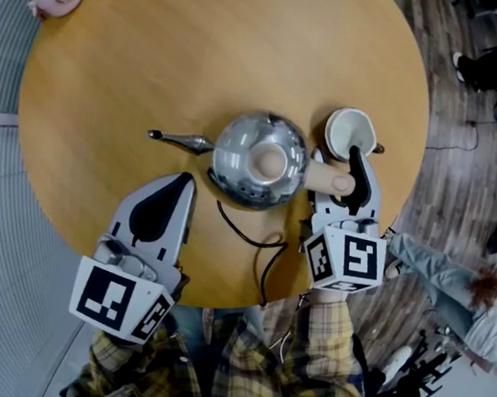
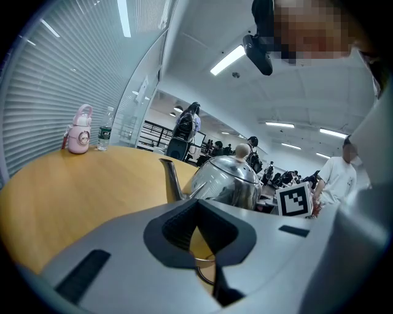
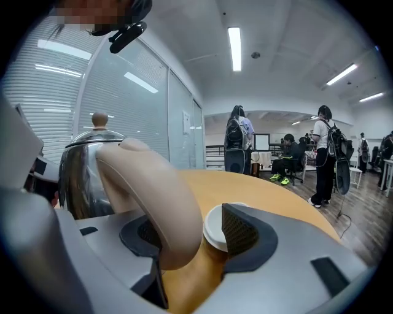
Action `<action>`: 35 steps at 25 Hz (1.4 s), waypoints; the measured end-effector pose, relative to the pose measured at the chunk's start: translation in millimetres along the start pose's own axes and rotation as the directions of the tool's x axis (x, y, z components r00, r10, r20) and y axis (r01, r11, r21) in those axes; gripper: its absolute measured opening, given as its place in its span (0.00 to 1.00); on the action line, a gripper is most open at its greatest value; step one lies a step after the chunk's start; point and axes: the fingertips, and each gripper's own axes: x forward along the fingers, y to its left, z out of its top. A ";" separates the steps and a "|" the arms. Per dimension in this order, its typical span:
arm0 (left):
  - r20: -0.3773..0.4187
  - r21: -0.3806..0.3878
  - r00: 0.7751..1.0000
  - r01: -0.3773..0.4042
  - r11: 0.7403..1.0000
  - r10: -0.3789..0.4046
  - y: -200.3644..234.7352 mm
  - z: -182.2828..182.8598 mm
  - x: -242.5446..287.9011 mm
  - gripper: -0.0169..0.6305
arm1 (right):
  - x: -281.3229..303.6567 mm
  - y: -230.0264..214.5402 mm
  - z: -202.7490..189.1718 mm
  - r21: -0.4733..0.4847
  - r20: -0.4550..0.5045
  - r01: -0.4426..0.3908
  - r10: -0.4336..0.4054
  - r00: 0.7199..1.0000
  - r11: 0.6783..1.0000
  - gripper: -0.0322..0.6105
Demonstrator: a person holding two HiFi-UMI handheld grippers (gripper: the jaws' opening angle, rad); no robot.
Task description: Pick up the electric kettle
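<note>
Now the right gripper has jaws open round the electric kettle handle, the left gripper jaws closed.

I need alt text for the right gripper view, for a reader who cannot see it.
The right claw, open, straddles the beige handle of the steel electric kettle at left. A white cup stands beyond on the wooden table.

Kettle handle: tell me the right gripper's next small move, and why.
Probably close the right gripper on the kettle handle. The beige handle already sits between its fingers, close against one with a gap to the other, so nothing is clamped yet. The kettle stands on the table.
</note>
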 end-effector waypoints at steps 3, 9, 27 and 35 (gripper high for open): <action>0.000 -0.002 1.000 -0.001 1.000 0.001 1.4 0.3 1.3 0.03 | 1.9 2.9 1.5 -0.021 0.005 -0.008 0.008 1.000 1.000 0.42; 0.000 -0.004 1.000 0.000 1.000 0.000 2.2 0.1 1.2 0.03 | 2.7 10.6 1.6 -0.071 0.008 0.018 -0.017 1.000 0.997 0.25; 0.024 -0.004 1.000 -0.010 1.000 0.010 0.5 12.3 -12.6 0.03 | -0.7 4.4 2.7 0.081 0.039 0.072 -0.076 0.996 0.994 0.16; 0.037 -0.001 0.999 -0.016 1.000 0.016 -0.8 18.9 -19.5 0.03 | -2.8 2.4 5.9 0.114 0.066 0.110 -0.118 0.991 0.987 0.16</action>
